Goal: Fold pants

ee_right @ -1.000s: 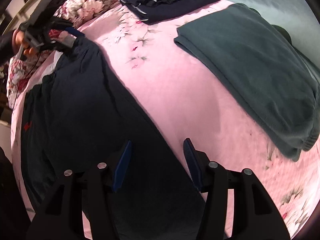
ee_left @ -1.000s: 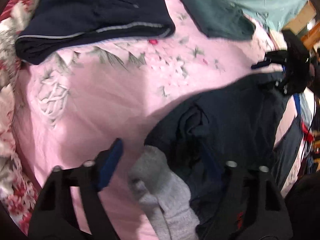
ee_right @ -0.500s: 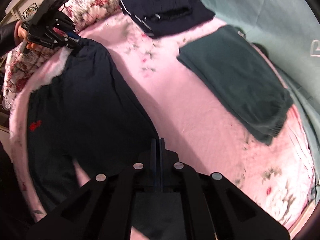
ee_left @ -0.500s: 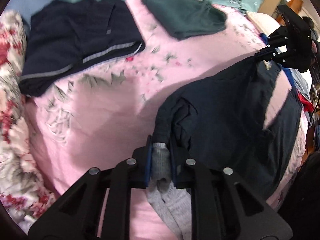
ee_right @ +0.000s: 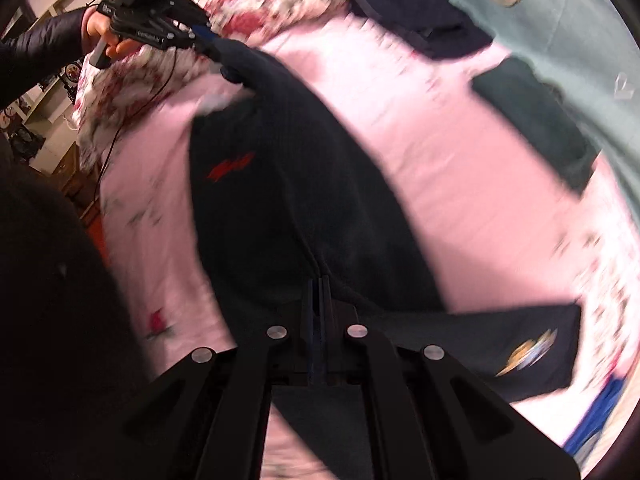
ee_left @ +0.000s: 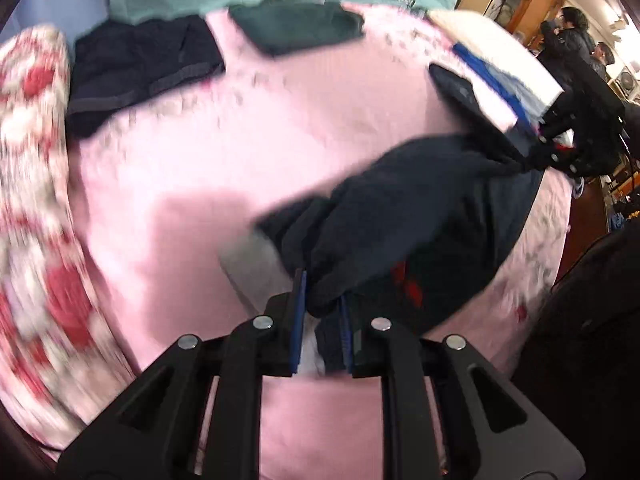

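My left gripper (ee_left: 320, 316) is clamped on a bunched edge of the dark navy fleece pants (ee_left: 420, 216); a grey lining (ee_left: 248, 256) shows beside it. My right gripper (ee_right: 319, 300) is pinched nearly flat on another edge, so the cloth hangs stretched between both, likely to carry one half over. The pants lie partly lifted above the pink floral bedsheet (ee_left: 200, 152). Folded dark garments (ee_left: 136, 68) and a teal one (ee_left: 296, 28) sit near the headboard side. Both views are motion-blurred. Wooden furniture and people (ee_left: 572, 36) stand beyond the bed.
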Action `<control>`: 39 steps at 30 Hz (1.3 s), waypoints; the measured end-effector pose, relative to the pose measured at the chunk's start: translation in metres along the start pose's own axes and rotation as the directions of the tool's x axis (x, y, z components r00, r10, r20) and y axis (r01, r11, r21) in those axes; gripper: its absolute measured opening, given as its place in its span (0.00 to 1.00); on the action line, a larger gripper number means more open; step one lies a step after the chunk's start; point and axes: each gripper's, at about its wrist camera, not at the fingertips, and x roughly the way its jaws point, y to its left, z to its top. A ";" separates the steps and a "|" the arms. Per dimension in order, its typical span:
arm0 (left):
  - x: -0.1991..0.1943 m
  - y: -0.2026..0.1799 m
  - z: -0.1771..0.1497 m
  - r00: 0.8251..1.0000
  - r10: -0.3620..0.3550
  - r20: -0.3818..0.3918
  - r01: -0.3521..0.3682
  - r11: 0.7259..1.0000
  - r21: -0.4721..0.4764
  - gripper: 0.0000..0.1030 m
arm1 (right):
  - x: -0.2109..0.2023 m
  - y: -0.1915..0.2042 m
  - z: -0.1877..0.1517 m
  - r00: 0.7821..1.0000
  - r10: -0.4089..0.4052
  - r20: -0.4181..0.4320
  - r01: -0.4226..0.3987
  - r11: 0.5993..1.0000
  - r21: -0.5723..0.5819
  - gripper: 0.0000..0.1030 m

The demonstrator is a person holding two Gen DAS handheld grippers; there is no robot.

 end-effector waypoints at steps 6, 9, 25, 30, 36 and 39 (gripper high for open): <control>0.026 -0.006 -0.044 0.999 0.025 -0.025 -0.025 0.999 -0.024 0.15 | 0.040 0.036 -0.035 0.999 0.029 -0.030 -0.026 0.994 0.105 0.02; 0.037 -0.009 -0.049 0.997 0.070 -0.015 -0.071 0.997 -0.017 0.18 | 0.057 0.045 -0.039 0.999 0.001 -0.047 0.005 0.991 0.133 0.03; -0.049 -0.057 -0.039 0.955 0.218 0.202 -0.163 0.953 -0.257 0.98 | -0.065 -0.112 -0.070 0.905 -0.410 0.109 0.172 0.588 0.790 0.49; -0.021 -0.109 0.000 0.950 0.142 0.278 -0.030 0.928 -0.371 0.98 | -0.016 -0.203 -0.053 0.902 -0.428 0.060 0.110 0.363 0.925 0.49; 0.017 -0.145 0.009 0.977 0.088 0.194 -0.003 0.915 -0.403 0.98 | 0.037 -0.237 -0.047 0.884 -0.455 -0.104 0.231 0.233 0.945 0.49; 0.020 -0.149 0.005 0.979 0.090 0.183 -0.005 0.909 -0.417 0.98 | 0.047 -0.234 -0.043 0.851 -0.499 -0.164 0.320 0.244 0.916 0.32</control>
